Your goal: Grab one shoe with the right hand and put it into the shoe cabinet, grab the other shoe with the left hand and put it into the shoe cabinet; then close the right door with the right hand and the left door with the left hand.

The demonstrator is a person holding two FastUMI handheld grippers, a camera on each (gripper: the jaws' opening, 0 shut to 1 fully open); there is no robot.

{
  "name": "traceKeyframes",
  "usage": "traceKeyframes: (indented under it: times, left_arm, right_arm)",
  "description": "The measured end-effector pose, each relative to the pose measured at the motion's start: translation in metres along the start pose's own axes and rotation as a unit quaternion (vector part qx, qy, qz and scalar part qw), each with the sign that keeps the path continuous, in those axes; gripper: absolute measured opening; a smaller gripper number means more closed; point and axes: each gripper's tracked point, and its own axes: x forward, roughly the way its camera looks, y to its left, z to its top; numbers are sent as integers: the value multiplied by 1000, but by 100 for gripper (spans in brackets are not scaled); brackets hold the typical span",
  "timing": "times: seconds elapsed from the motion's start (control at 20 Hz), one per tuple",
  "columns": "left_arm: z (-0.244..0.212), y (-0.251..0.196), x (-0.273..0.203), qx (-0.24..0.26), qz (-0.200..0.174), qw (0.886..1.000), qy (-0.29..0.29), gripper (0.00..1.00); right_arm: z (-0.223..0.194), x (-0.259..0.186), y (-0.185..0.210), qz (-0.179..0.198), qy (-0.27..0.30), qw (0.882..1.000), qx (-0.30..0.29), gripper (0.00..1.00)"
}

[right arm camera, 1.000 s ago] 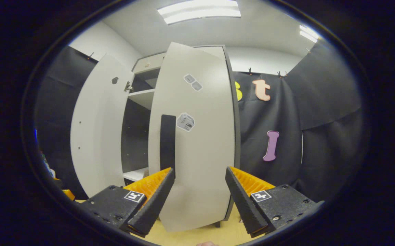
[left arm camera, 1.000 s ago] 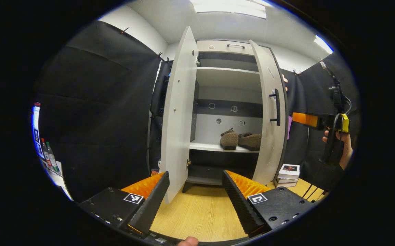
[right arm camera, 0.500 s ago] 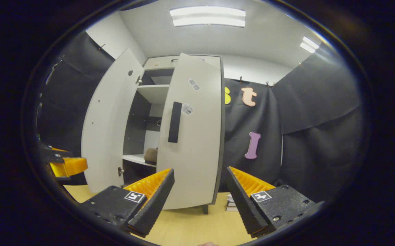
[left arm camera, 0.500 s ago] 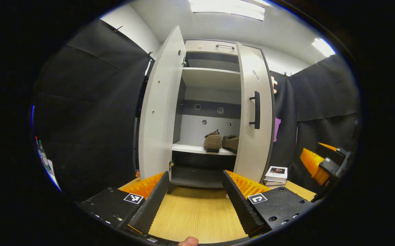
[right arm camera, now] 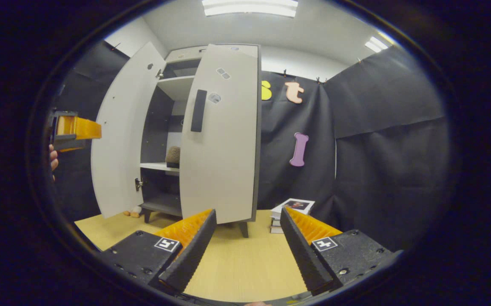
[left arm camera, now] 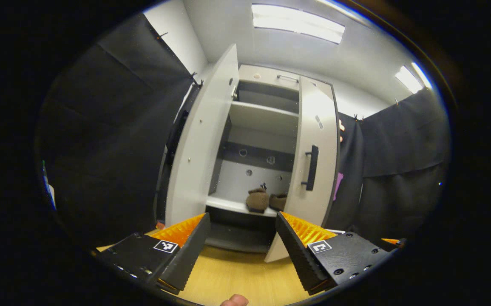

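— Left gripper view first: what do my tongs hold?
— Nothing. My left gripper [left arm camera: 241, 238] gapes wide, empty; my right gripper [right arm camera: 247, 238] likewise.
— And past them?
— Wooden floor [left arm camera: 236, 276], then the shoe cabinet [left arm camera: 266, 106] at twelve o'clock. Its left door [left arm camera: 200, 144] stands wide, its right door [left arm camera: 315, 157] nearly closed.
— The shoes?
— Both shoes [left arm camera: 266, 200] sit side by side on the lower shelf [left arm camera: 228, 205]. A stack of books [right arm camera: 290, 209] lies at one o'clock in the right gripper view.

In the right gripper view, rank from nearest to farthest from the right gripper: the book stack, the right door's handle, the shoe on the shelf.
From the right gripper:
1. Book stack, on the floor just ahead, right of the cabinet.
2. Right door's handle, up and left on the door's front.
3. Shoe, deepest, on the shelf behind that door.
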Motion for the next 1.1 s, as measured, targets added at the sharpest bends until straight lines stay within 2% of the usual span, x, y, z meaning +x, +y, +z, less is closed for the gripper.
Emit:
traceKeyframes:
  times: [0.05, 0.1, 0.15, 0.35, 0.45, 0.55, 0.6, 0.65, 0.7, 0.75, 0.8, 0.95, 1.1]
  left_arm:
    - [25, 27, 7, 23, 28, 999, -37, 95]
    - [45, 51, 12, 39, 55, 996, -63, 100]
    - [58, 70, 15, 45, 74, 993, -78, 99]
    - [89, 139, 40, 38, 124, 987, -96, 99]
    - [98, 170, 65, 21, 131, 987, -93, 95]
    - [95, 197, 84, 8, 136, 988, -77, 95]
    - [89, 211, 102, -1, 140, 988, -64, 99]
    - [83, 220, 118, -14, 145, 988, -51, 95]
    - [77, 228, 135, -27, 151, 988, -38, 99]
    - [69, 234, 146, -37, 155, 987, -25, 99]
    - [62, 238, 152, -43, 158, 986, -16, 95]
    - [51, 240, 162, -31, 167, 986, -3, 95]
    - [41, 234, 167, -27, 151, 988, 7, 95]
  right_arm:
    - [3, 1, -3, -1, -1, 1000, 0, 98]
    - [8, 3, -5, -3, -4, 1000, 2, 98]
    - [12, 5, -6, -3, -6, 1000, 4, 98]
    - [8, 6, 2, 7, 7, 1000, 17, 98]
    - [4, 4, 7, 14, 18, 1000, 21, 98]
    - [3, 1, 11, 19, 22, 999, 23, 98]
    - [4, 1, 11, 19, 21, 999, 21, 98]
    - [4, 1, 10, 17, 21, 999, 19, 98]
    - [4, 0, 10, 16, 21, 1000, 17, 98]
    - [5, 0, 10, 16, 22, 1000, 15, 98]
    - [6, 2, 9, 15, 23, 1000, 15, 98]
    - [8, 3, 5, 8, 22, 1000, 12, 98]
    - [6, 6, 1, 3, 26, 1000, 12, 99]
